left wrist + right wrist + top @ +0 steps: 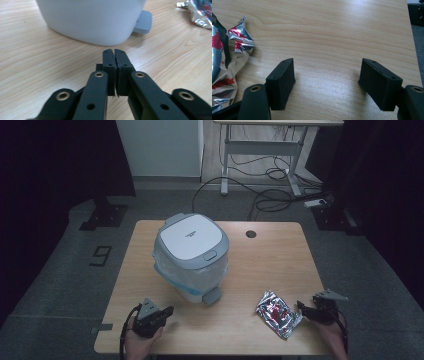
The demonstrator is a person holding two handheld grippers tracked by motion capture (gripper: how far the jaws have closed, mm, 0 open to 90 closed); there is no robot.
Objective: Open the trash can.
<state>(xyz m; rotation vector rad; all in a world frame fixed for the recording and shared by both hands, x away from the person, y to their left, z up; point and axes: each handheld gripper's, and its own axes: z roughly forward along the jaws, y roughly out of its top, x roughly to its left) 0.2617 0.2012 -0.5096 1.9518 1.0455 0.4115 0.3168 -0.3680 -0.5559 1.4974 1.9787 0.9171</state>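
Now your left gripper (115, 56) is closed on nothing, near the bin's (192, 255) pedal (143, 22), likely to press it; your right gripper (327, 75) gapes empty just right of the wrapper (277, 312), itself right of the bin.

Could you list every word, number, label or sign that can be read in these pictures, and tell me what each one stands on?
"9": a dark numeral on the grey floor, left of the table.
Small dark print on the lid of the white bin: too small to read.
Red and black print on the crumpled foil wrapper: too creased and blurred to read.
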